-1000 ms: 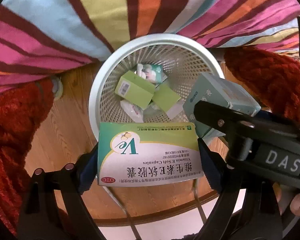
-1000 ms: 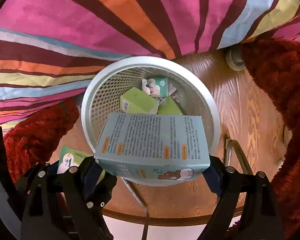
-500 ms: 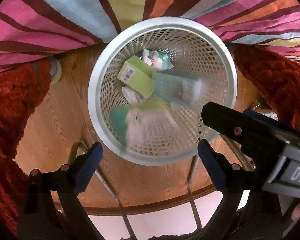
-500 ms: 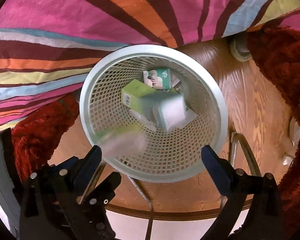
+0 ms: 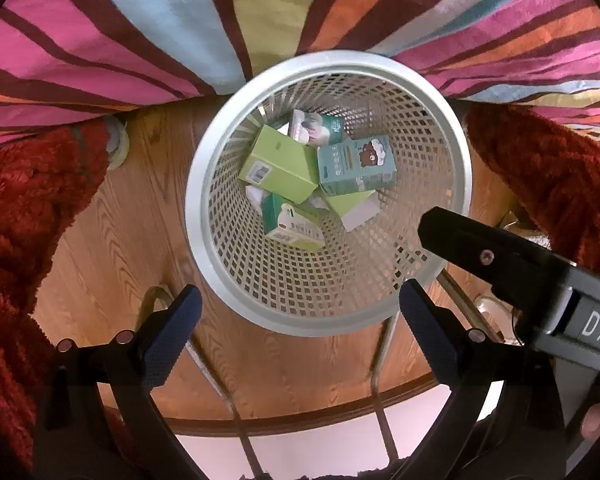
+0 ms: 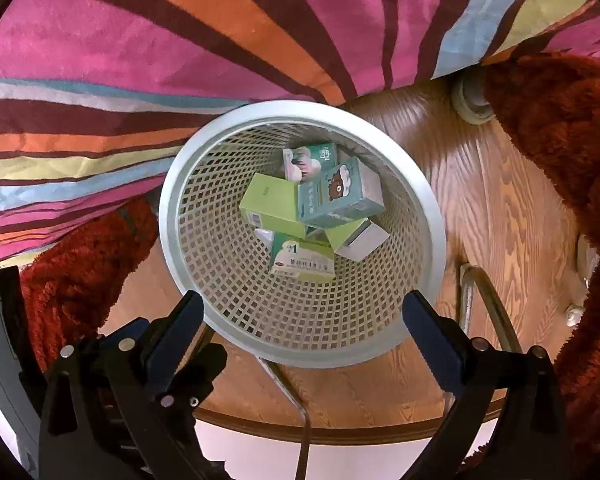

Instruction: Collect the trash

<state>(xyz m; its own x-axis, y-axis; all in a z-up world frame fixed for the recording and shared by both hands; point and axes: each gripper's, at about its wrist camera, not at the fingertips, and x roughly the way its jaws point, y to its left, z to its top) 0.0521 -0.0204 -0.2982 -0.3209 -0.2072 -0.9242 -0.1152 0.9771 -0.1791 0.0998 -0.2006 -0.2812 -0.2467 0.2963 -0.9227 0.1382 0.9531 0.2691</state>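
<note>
Both grippers hung over the white mesh wastebasket and neither carried a thing: the left gripper had its blue-padded fingers spread wide with only the basket rim between them, and the right gripper stood just as wide and just as empty. Down in the bottom lay the trash. The teal box with the cartoon bear sat toward two o'clock, tilted against the lime-green carton at ten o'clock, and the green-and-white vitamin capsule box leaned on edge at six o'clock, with a small teal-and-white packet at twelve o'clock and a pale green-and-white box poking out at four o'clock. From the right wrist the same pile showed, bear box uppermost. So the drop looked done, and this read as the pause at the end of a deposit. The basket stood on the wood floor, pressed against the striped bedspread at twelve o'clock and flanked by red shaggy fabric at nine and three o'clock. No loose trash showed on the floor in either view. The next move, by my reckoning, called for lifting both grippers clear of the rim, keeping them apart since the right one crowded the left view at four o'clock, and swinging away to hunt for whatever litter remained elsewhere.
</note>
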